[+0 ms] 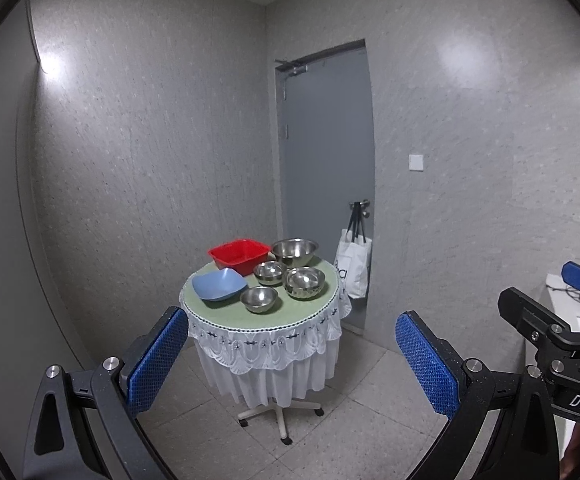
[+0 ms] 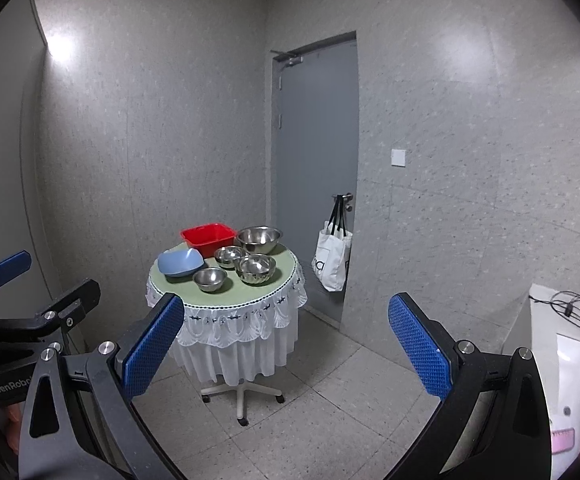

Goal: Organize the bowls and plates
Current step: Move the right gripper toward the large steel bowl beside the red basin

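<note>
A small round table [image 1: 314, 312] [image 2: 249, 296] with a green top and white lace skirt stands some way ahead. On it are a red square basin [image 1: 239, 255] [image 2: 208, 237], a blue square bowl [image 1: 218, 284] [image 2: 180, 262], a large steel bowl [image 1: 294, 251] [image 2: 258, 239] at the back, and three smaller steel bowls [image 1: 259, 299] [image 2: 209, 279]. My left gripper [image 1: 292, 344] is open and empty, far short of the table. My right gripper [image 2: 285, 330] is open and empty too.
A grey door [image 1: 326, 160] stands behind the table with a white tote bag [image 1: 353, 266] on its handle. A white counter with cables [image 2: 570, 320] is at the right. The table stands on a wheeled base [image 1: 281, 414] on tiled floor.
</note>
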